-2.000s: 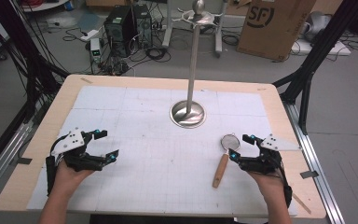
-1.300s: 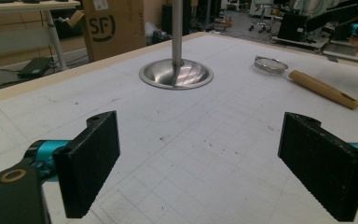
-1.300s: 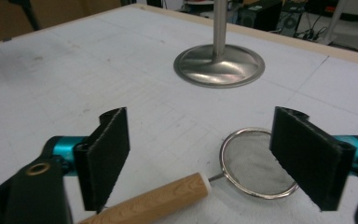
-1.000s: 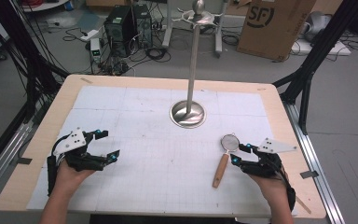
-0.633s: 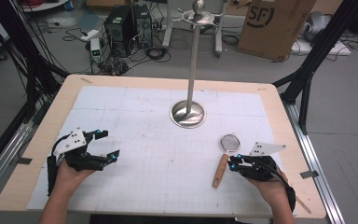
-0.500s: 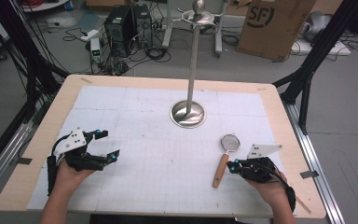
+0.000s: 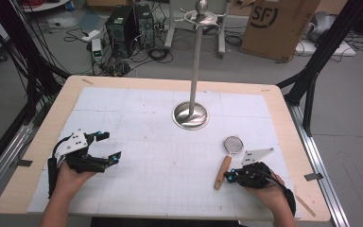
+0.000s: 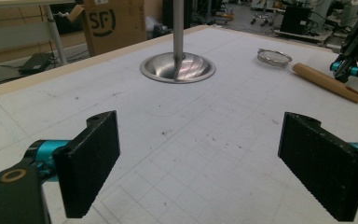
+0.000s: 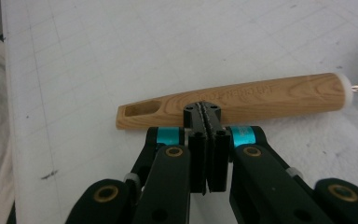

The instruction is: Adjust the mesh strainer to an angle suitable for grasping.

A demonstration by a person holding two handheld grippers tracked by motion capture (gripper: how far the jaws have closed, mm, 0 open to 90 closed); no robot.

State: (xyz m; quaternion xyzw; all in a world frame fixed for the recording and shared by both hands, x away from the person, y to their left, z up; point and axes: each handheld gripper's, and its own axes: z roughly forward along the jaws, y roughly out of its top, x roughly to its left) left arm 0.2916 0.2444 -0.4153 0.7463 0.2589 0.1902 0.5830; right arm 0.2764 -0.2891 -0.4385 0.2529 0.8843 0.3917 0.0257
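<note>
a white gridded table (image 7: 137, 123) carries a polished steel dish-footed pole (image 7: 190, 115). left gripper (image 7: 105, 146) gapes, ribbed pads (image 8: 93, 161) empty. right gripper (image 9: 204, 110), clamped flat on nothing, noses the strainer (image 7: 233, 144)'s smooth wooden handle (image 9: 242, 99).

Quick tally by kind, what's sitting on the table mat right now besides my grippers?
Strainer with wooden handle: 1
Metal stand with round base: 1
Total: 2
</note>
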